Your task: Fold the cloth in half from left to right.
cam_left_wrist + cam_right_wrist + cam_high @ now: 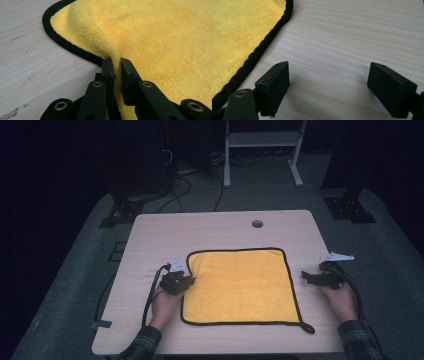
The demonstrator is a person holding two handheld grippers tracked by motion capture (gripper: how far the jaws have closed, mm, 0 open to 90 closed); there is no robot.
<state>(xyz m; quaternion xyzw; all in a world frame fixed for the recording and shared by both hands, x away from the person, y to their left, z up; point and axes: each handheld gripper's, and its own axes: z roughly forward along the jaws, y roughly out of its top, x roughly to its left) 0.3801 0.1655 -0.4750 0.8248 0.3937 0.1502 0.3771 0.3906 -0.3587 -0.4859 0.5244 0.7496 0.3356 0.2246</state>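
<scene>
- The yellow cloth [242, 287] lies spread flat in the middle of the wooden table [220, 227], black trim all round and a small loop at its near right corner.
- The left gripper [117, 72] is clenched on the cloth's left edge, with a ridge of fabric pinched up between its jaws (the trim curves away just beside them).
- The right gripper [328, 87] is released, jaws wide apart over bare wood, just beside the cloth's right edge [257, 53] but not touching it.
- Judged from this, the step in hand is getting the second grip: slide the right gripper across to the trim, low to the table, and close on the edge itself.
- Match the left grip's position along the side, so that any lift or fold stays square.
- Keep the left side quiet meanwhile, as pulling early would drag and wrinkle the cloth.
</scene>
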